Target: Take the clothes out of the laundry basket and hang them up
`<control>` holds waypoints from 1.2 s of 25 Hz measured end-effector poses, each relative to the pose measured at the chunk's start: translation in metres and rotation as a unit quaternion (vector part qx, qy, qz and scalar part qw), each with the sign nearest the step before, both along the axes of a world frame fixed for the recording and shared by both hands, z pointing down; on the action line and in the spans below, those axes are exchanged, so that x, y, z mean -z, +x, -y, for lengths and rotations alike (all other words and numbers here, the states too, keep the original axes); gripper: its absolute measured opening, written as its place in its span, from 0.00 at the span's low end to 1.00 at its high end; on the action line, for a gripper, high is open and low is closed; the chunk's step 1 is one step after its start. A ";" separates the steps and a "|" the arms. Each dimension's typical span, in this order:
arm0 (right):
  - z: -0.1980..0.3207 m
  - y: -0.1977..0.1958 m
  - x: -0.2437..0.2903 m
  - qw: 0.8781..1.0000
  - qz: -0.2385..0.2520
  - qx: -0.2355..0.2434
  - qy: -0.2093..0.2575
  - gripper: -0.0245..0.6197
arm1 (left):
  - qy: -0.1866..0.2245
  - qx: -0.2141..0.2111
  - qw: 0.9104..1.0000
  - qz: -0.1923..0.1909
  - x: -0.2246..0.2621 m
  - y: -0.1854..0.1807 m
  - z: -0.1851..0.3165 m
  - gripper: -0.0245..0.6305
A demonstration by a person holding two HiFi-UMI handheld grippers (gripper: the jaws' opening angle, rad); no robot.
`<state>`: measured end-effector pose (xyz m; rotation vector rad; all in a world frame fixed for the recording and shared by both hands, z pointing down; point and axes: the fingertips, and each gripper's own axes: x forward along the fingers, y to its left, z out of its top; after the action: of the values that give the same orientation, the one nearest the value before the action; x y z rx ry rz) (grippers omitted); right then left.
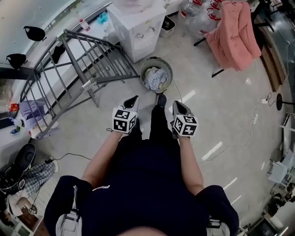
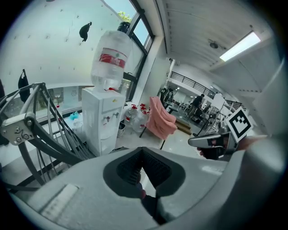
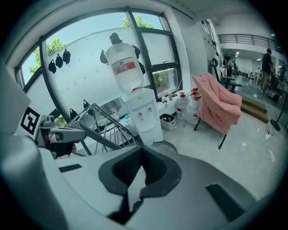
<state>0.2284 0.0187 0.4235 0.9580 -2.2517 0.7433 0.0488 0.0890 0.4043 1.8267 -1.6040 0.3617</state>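
Note:
A round mesh laundry basket [image 1: 156,73] stands on the floor ahead of me with pale clothes [image 1: 155,79] bunched inside; its rim [image 3: 164,145] peeks over the right gripper's jaws. A grey metal drying rack [image 1: 73,69] leans at the left, seen also in the left gripper view [image 2: 36,130]. My left gripper [image 1: 132,101] and right gripper [image 1: 179,107] are held side by side in front of my body, short of the basket. Both are shut with nothing between the jaws. The right gripper [image 2: 211,141] shows in the left gripper view, and the left gripper [image 3: 63,134] in the right one.
A white water dispenser [image 1: 138,27] with a bottle [image 2: 112,56] stands behind the basket. A pink cloth drapes over a chair [image 1: 233,32] at the back right, with water jugs [image 1: 196,14] beside it. Cables [image 1: 251,124] run across the floor on the right. Clutter [image 1: 23,170] lies at the lower left.

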 end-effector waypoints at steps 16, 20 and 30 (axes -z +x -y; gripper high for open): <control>0.168 -0.051 -0.226 0.978 -0.057 0.185 -0.078 0.04 | -0.084 0.077 0.993 -0.044 -0.197 -0.001 0.168 0.07; 0.189 -0.064 -0.306 0.968 -0.077 0.213 -0.105 0.04 | -0.115 0.098 0.987 -0.059 -0.278 -0.021 0.169 0.07; 0.208 -0.088 -0.462 0.938 -0.132 0.295 -0.124 0.05 | -0.136 0.115 0.981 -0.074 -0.415 -0.032 0.172 0.07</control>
<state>0.1399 -0.1892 0.8856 0.2149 -1.9876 0.5627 0.0171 -0.0828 0.8196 1.4139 -1.5583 0.3156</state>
